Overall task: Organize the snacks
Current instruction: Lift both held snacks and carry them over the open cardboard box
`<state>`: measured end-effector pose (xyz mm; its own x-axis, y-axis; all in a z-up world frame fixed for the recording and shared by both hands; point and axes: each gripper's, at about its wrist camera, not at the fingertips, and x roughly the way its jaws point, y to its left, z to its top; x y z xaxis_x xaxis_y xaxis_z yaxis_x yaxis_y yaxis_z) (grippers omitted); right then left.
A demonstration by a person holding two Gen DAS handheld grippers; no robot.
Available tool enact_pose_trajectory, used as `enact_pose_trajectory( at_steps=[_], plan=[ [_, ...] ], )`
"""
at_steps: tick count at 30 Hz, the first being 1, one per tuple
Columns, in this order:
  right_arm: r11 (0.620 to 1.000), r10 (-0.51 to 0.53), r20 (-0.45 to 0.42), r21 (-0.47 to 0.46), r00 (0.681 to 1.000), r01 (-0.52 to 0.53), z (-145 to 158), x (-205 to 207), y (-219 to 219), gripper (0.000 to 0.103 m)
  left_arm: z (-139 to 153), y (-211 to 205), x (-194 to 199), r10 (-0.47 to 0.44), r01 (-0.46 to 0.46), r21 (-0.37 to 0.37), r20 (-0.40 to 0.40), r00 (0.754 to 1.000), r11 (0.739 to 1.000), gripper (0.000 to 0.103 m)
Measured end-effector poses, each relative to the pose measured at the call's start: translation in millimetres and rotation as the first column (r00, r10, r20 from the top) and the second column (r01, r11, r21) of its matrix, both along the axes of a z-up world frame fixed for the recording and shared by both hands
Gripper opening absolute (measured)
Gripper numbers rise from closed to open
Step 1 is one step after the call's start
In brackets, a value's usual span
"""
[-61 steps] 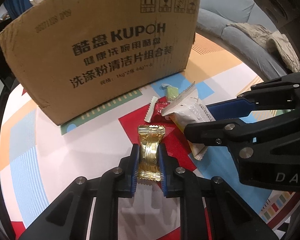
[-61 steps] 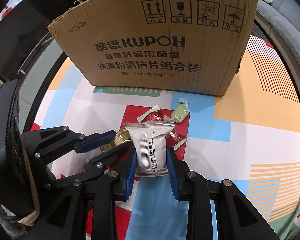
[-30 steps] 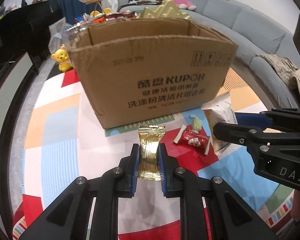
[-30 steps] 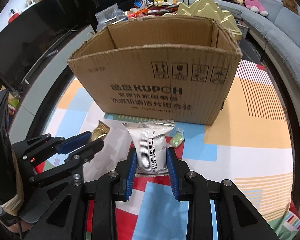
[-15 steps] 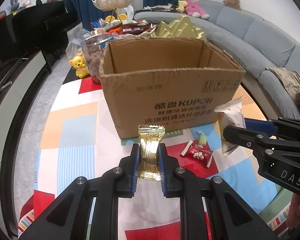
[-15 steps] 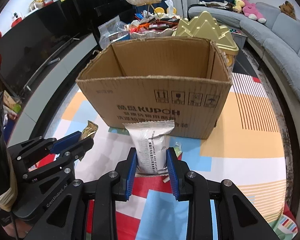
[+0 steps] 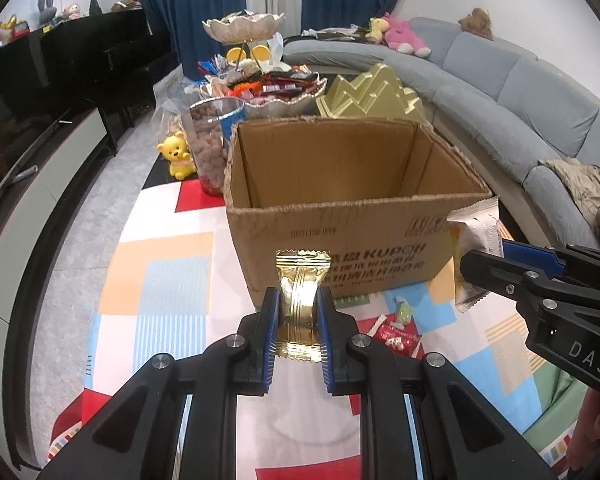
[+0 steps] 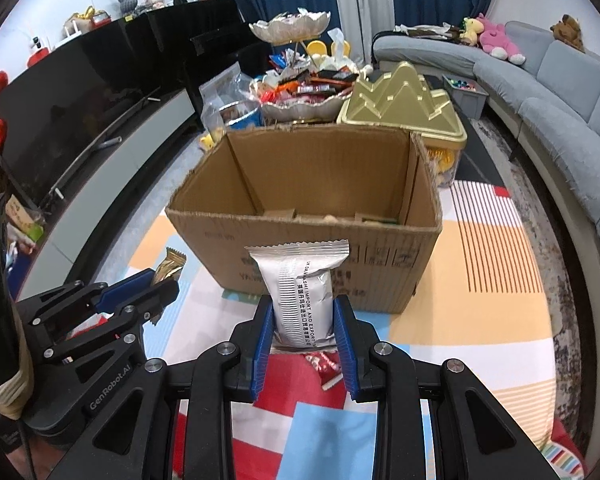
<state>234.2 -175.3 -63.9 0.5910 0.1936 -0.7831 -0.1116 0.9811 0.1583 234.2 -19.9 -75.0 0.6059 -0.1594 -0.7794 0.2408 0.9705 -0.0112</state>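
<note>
1. Two snacks were held at once, one in each gripper, and both were lifted off the mat.
2. The gold packet [image 7: 302, 298] was pinched in the left gripper [image 7: 298, 334]. It was stood up on end, with its long side pointed up and away from the fingers.
3. The silver packet [image 8: 302, 292] was pinched in the right gripper [image 8: 302, 346]. It was stood up on end the same way.
4. The cardboard box [image 8: 312, 216] was seen straight ahead of both grippers, with its open top faced up. A few things could be made out at its bottom in the right view, too small to be named.
5. Both packets were held in front of the near wall of the box, not yet over the opening. The box was judged to be the place for them, so each packet would need to be carried forward over the rim.
6. Neither hand was seen to be clearly nearer; they were held side by side.
7. More snacks [image 7: 396, 330] were left on the colourful mat [image 7: 160, 288] just before the box.
</note>
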Motion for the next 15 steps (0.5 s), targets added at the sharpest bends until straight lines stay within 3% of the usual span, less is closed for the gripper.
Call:
enact_pose_trajectory(
  at_steps=[15],
  plan=[
    [1.000,-0.031,0.053,0.002,0.998,0.031,22.0,11.2,-12.0,0.031,25.5,-4.4,15.9,0.023,-0.022,-0.025,0.048,0.999,0.999,0.019]
  ],
)
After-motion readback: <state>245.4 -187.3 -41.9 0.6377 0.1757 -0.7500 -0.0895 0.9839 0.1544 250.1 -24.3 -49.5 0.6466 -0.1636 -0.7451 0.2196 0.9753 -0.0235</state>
